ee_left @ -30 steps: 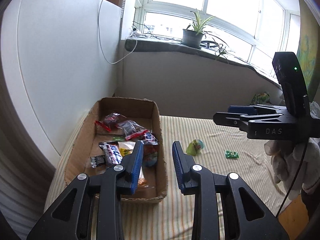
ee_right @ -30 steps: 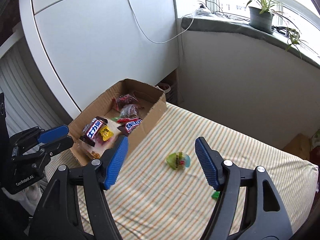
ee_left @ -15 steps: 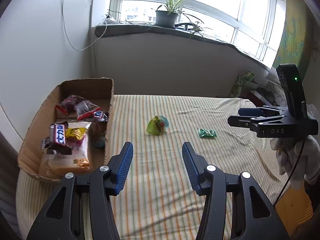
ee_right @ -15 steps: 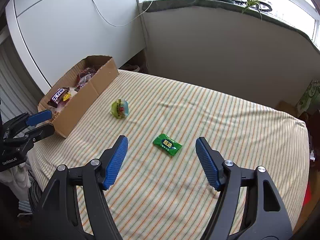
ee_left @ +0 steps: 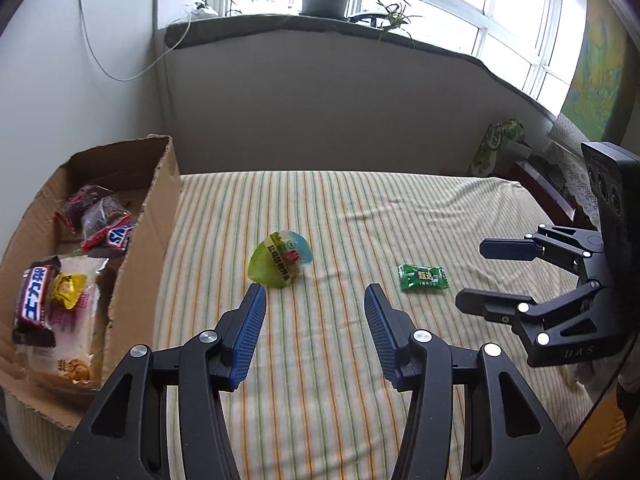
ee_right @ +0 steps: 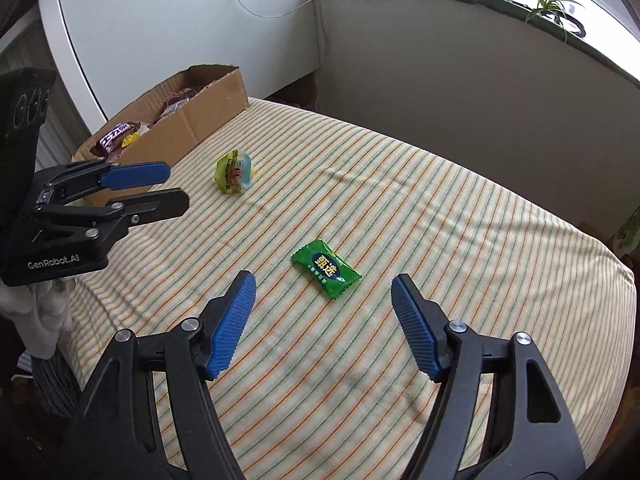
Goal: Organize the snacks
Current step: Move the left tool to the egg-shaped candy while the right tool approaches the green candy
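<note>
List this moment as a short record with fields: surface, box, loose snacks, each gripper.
surface: striped cloth
box: cardboard box at the left edge, holding wrapped snacks
loose snacks: yellow-green jelly cup nearer the box; green candy packet apart from it
left gripper: open, empty, aimed at the jelly cup
right gripper: open, empty, just short of the candy packet

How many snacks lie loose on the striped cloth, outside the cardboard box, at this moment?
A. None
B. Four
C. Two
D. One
C: only the flat green candy packet and the rounded yellow-green snack pack lie on the striped cloth; all the other snacks sit inside the cardboard box.
</note>
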